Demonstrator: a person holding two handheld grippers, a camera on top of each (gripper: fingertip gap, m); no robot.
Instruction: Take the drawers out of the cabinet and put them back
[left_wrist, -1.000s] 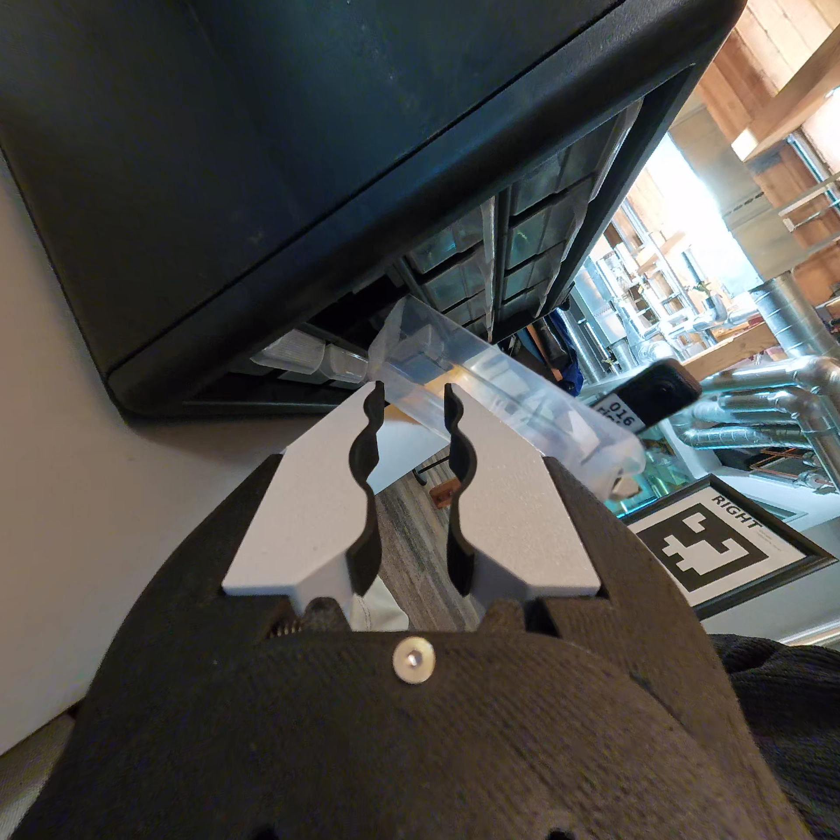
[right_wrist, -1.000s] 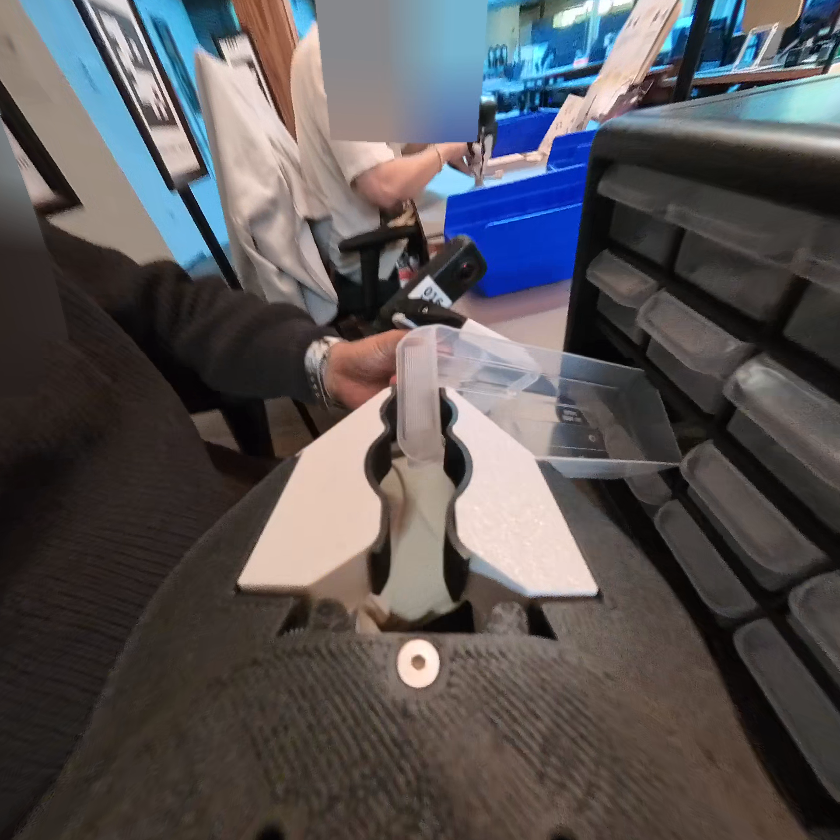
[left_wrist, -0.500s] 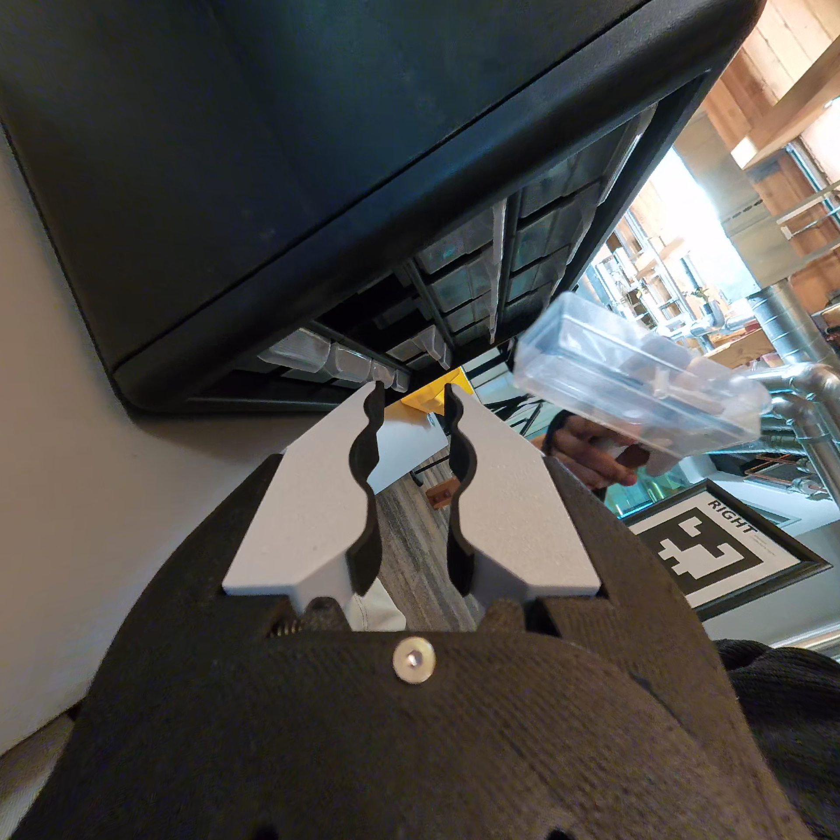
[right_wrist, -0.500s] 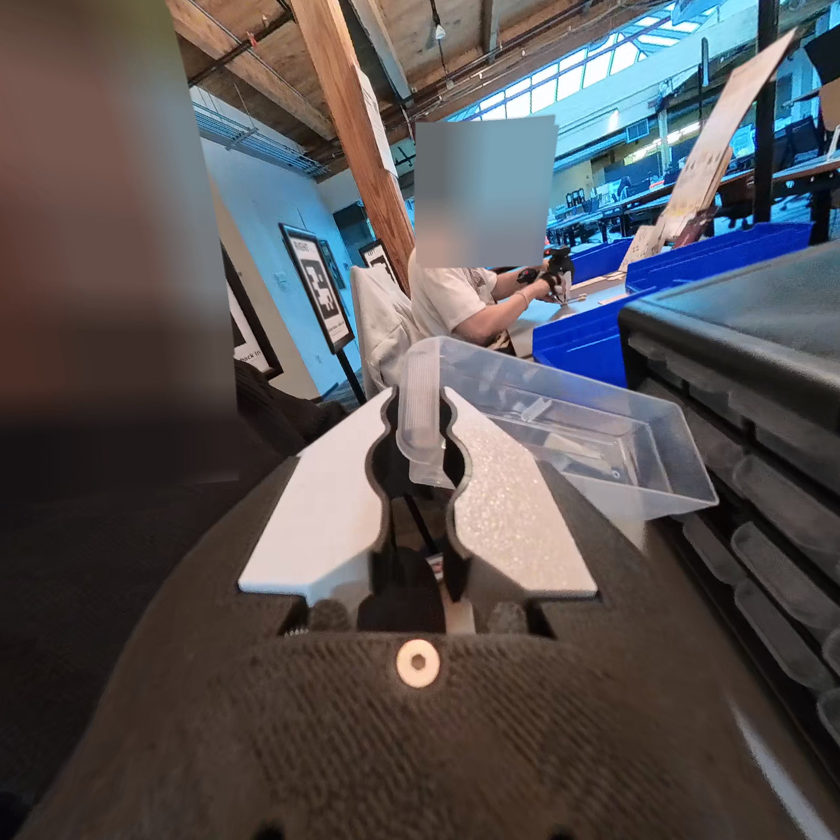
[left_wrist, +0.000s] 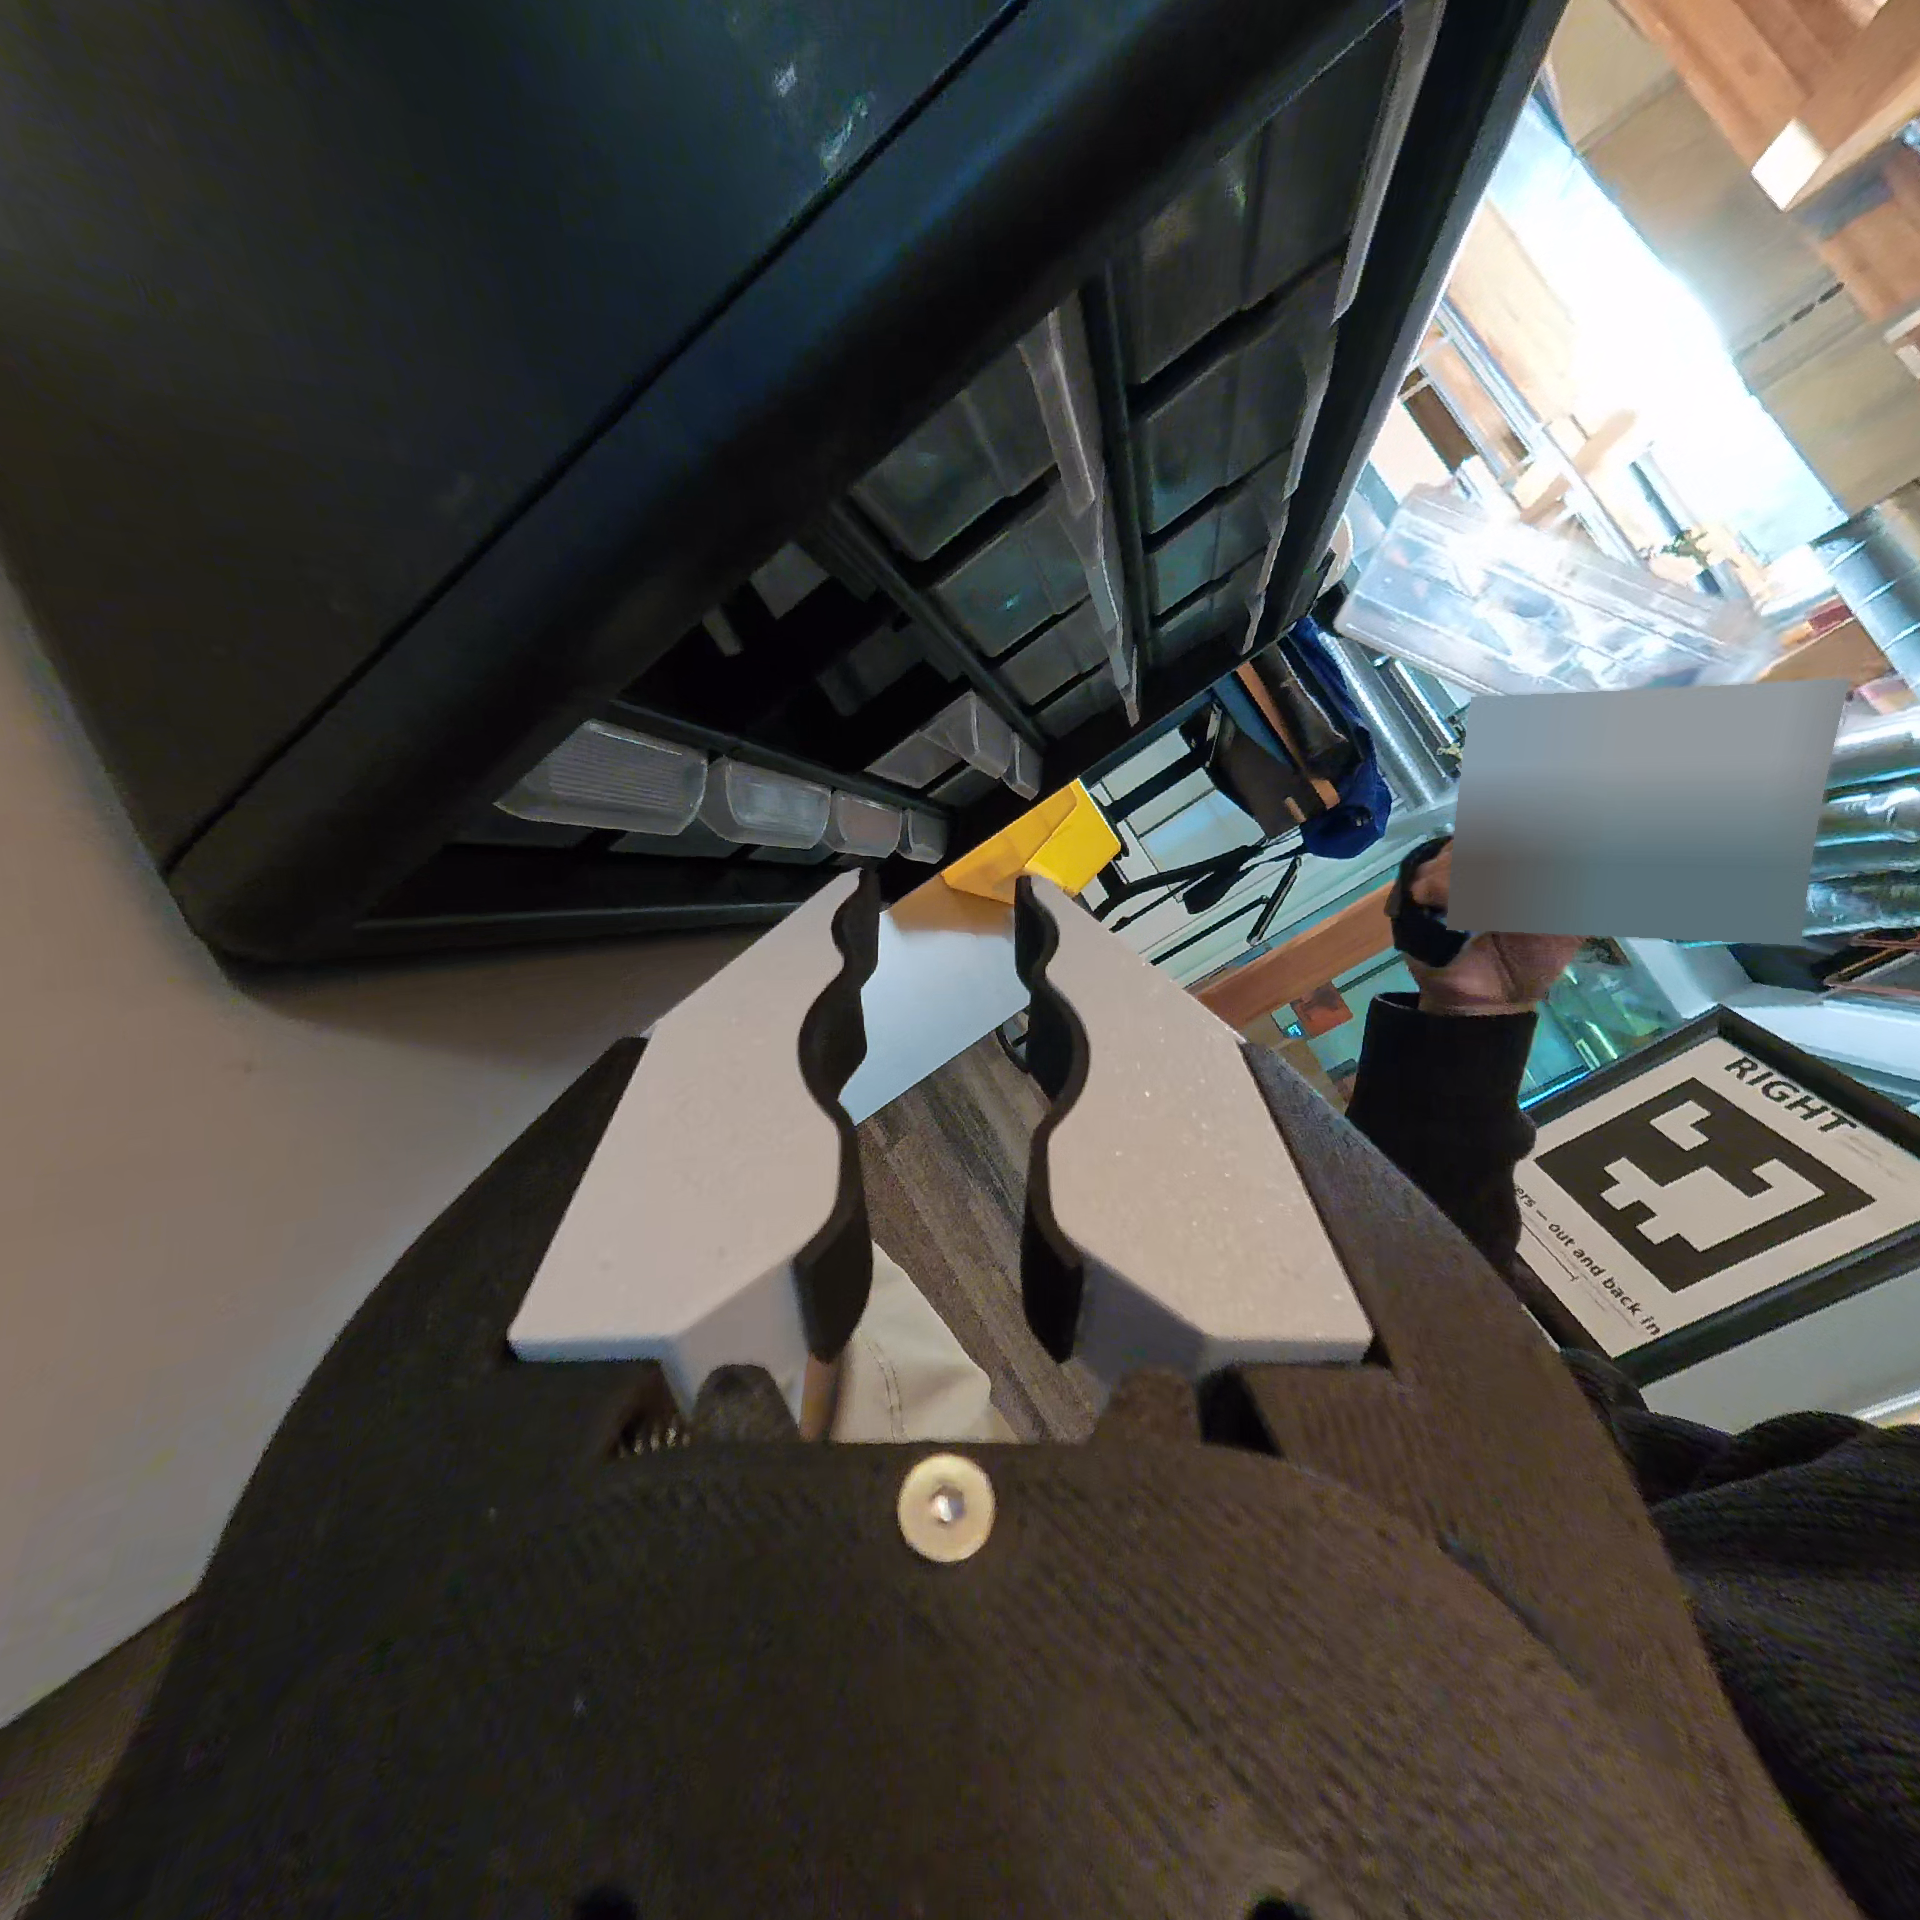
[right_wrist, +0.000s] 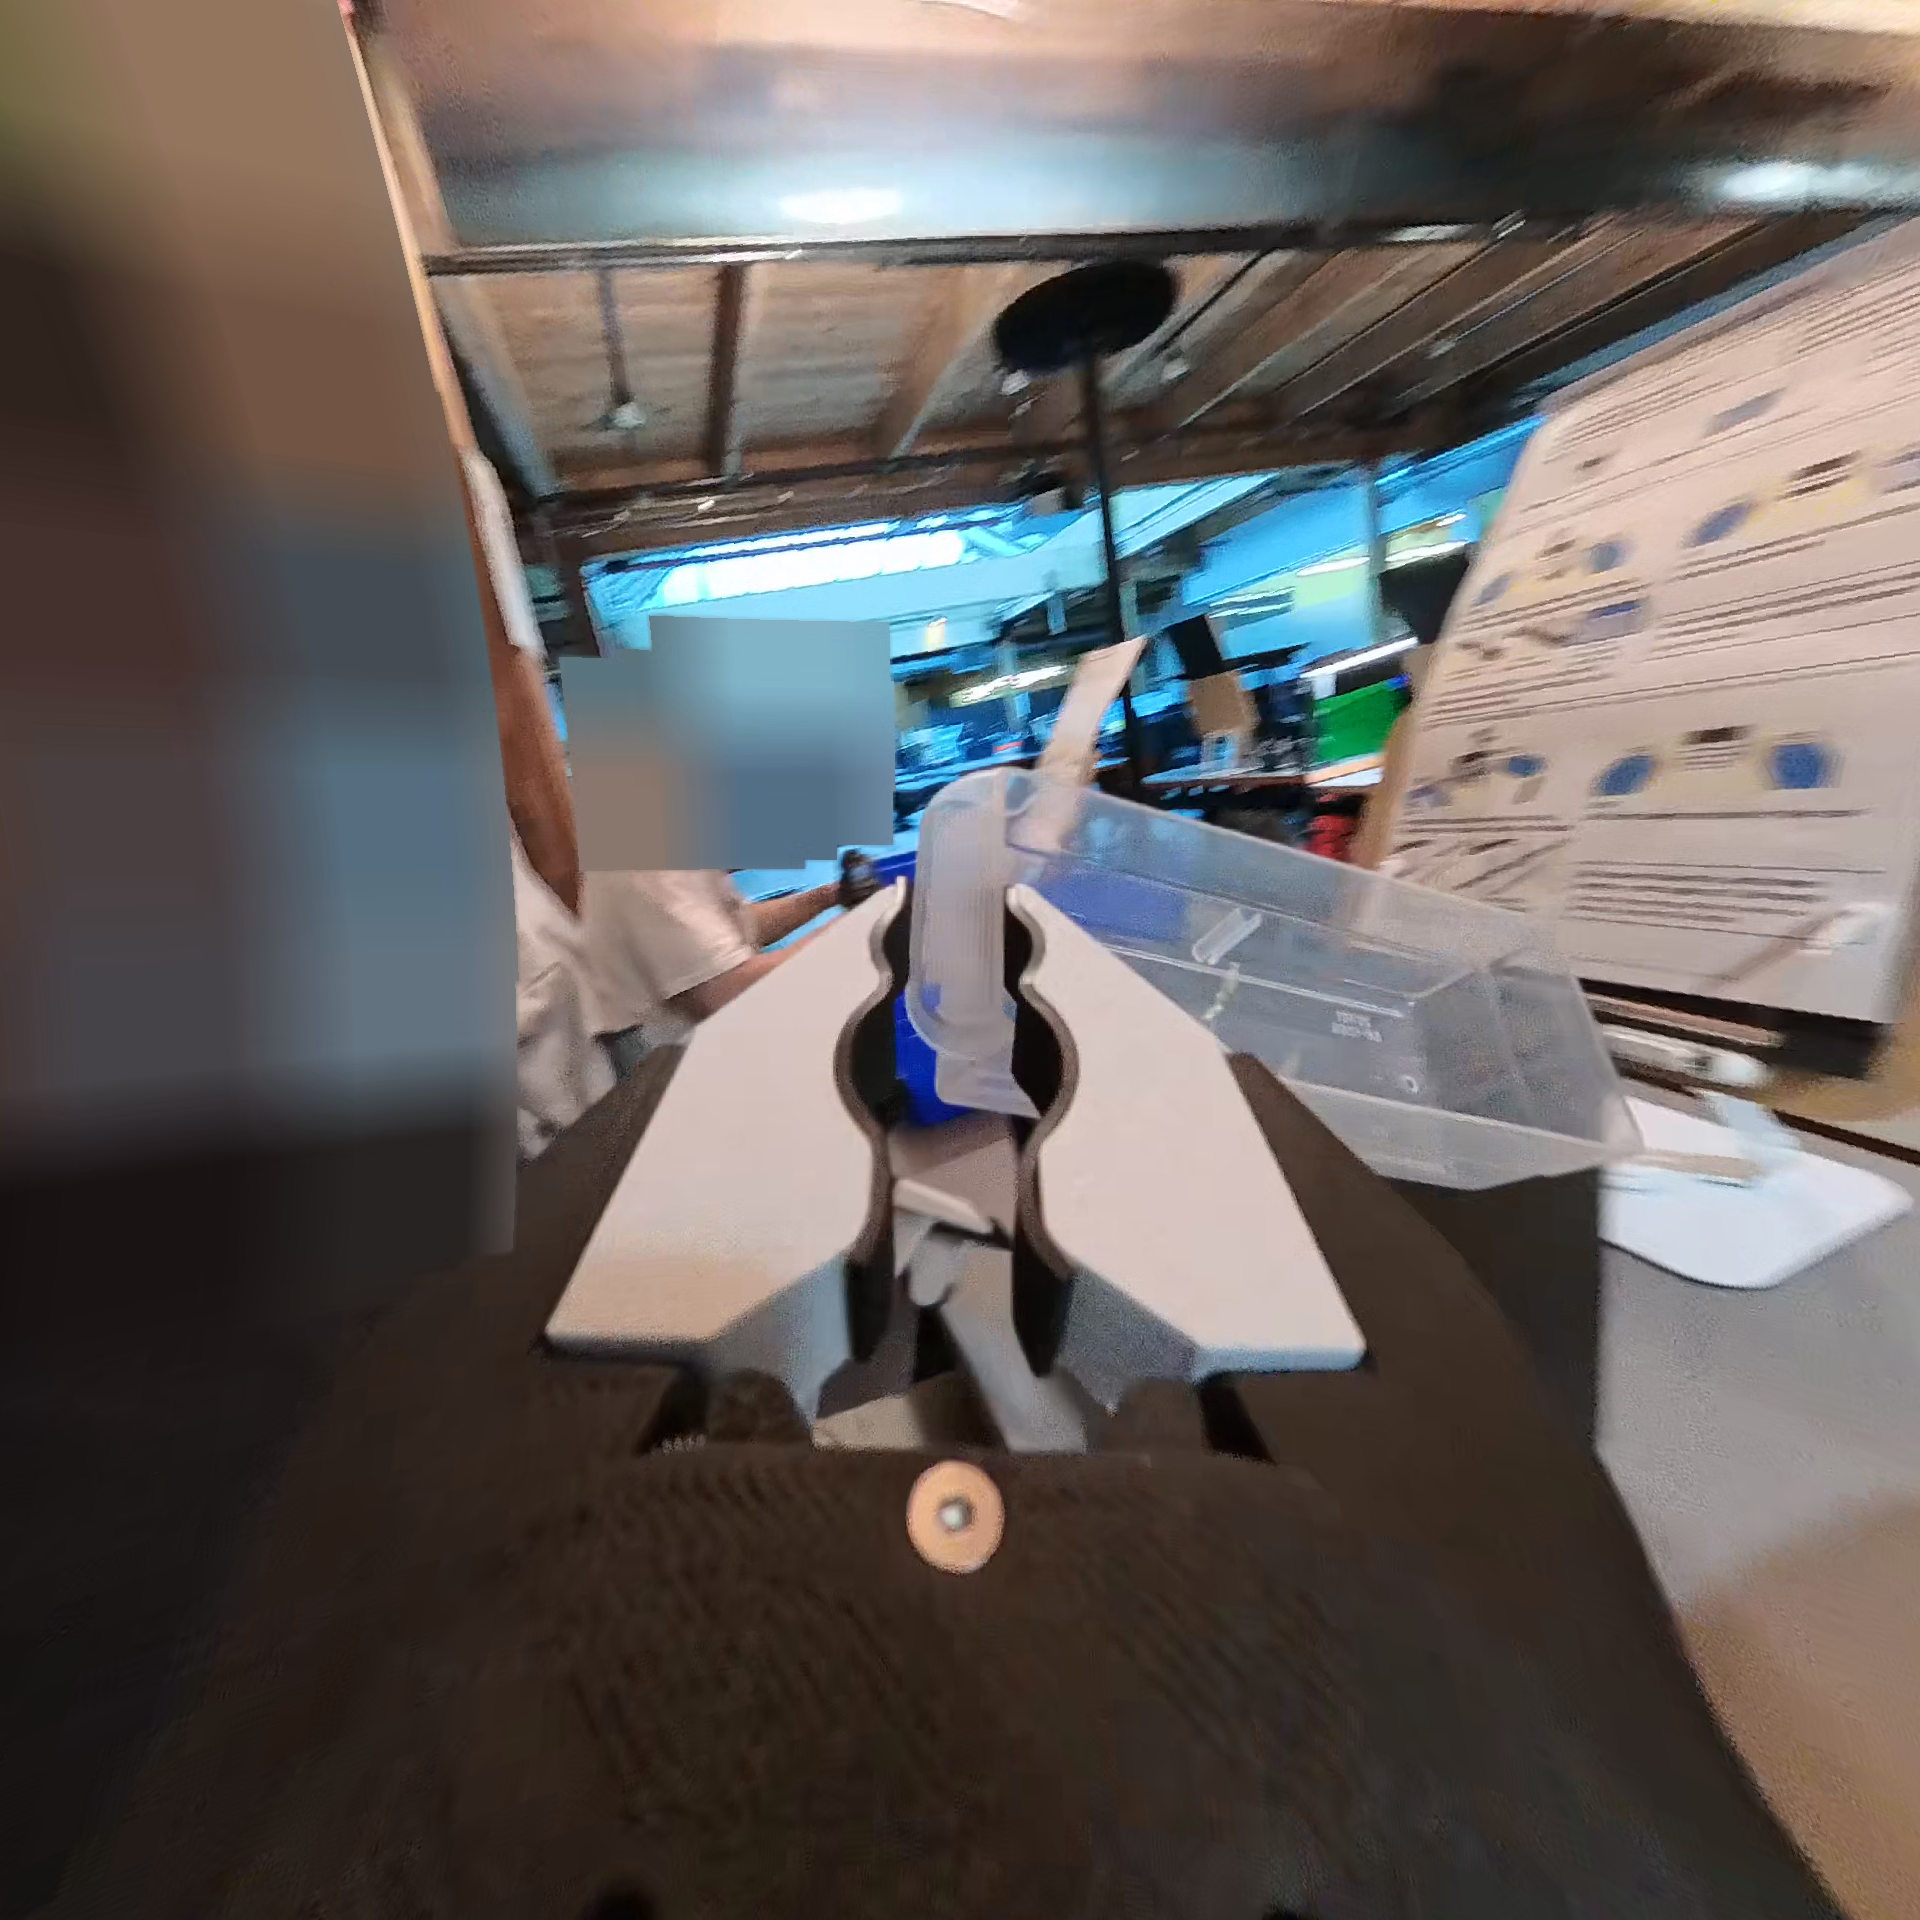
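Observation:
The black cabinet (left_wrist: 520, 364) fills the upper left of the left wrist view, with rows of clear small drawers (left_wrist: 613, 774) along its front. My left gripper (left_wrist: 940, 894) is open and empty, just below the cabinet's lower front edge. My right gripper (right_wrist: 956, 904) is shut on the handle of a clear plastic drawer (right_wrist: 1299, 987) and holds it up in the air, tilted, clear of the cabinet. The same drawer (left_wrist: 1538, 603) shows faintly at the right of the left wrist view. The cabinet is out of the right wrist view.
A grey tabletop (right_wrist: 1766, 1455) with a white stand base (right_wrist: 1745, 1216) lies at the right. A white poster board (right_wrist: 1683, 748) stands behind it. A framed marker sign (left_wrist: 1714, 1174) and a yellow bin (left_wrist: 1039, 862) lie beyond the cabinet. A person sits farther off.
My right gripper has lifted the clear drawer up and away from the cabinet, swinging to the right. My left gripper has stayed open below the cabinet, barely moving.

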